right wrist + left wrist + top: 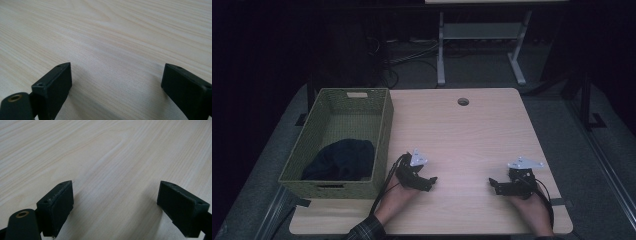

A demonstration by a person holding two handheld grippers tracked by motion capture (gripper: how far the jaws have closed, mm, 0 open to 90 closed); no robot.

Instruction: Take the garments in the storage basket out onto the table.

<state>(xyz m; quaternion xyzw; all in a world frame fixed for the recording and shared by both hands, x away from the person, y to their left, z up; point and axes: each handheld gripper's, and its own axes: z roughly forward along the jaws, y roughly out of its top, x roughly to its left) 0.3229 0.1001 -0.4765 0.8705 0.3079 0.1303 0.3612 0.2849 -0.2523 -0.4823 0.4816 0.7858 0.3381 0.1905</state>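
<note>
Black left tongs and right tongs rest released on the wooden table, nothing between their jaws.

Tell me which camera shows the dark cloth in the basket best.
The high view: the dark cloth lies bunched in the near end of the green basket, left of the left gripper. Both gripper views look past open fingers at bare table, so they add nothing on the cloth.

A dim room — grey floor, cables, and a white metal table frame behind.
</note>
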